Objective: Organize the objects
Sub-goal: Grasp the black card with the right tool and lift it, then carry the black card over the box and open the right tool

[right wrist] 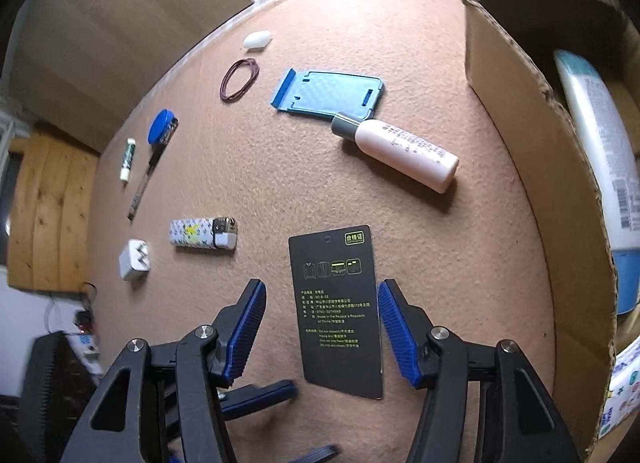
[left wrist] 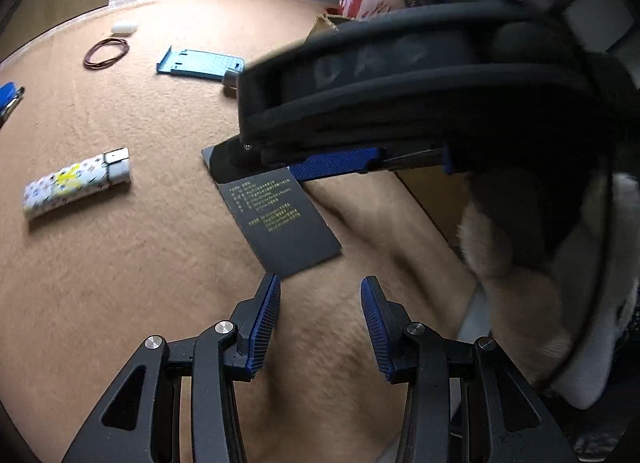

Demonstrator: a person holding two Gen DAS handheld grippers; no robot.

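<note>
A black card with yellow print (right wrist: 336, 303) lies flat on the tan carpet (right wrist: 460, 247). My right gripper (right wrist: 320, 287) points down over it. Its jaws are closing on either side of the card, with the right pad (right wrist: 396, 331) near the card's edge and the left pad (right wrist: 248, 327) still apart from it. In the left wrist view the same card (left wrist: 280, 223) lies just ahead of my left gripper (left wrist: 321, 279), which is open and holds nothing. The right gripper's dark body (left wrist: 420, 95) hangs above the card's far end.
A cardboard box (right wrist: 520, 143) stands at the right with a white and blue tube (right wrist: 596, 135) inside. On the carpet lie a pink bottle (right wrist: 400, 151), blue phone stand (right wrist: 332, 93), rubber bands (right wrist: 240, 79), lighter (right wrist: 204, 233), white plug (right wrist: 134, 259) and pen (right wrist: 144, 183).
</note>
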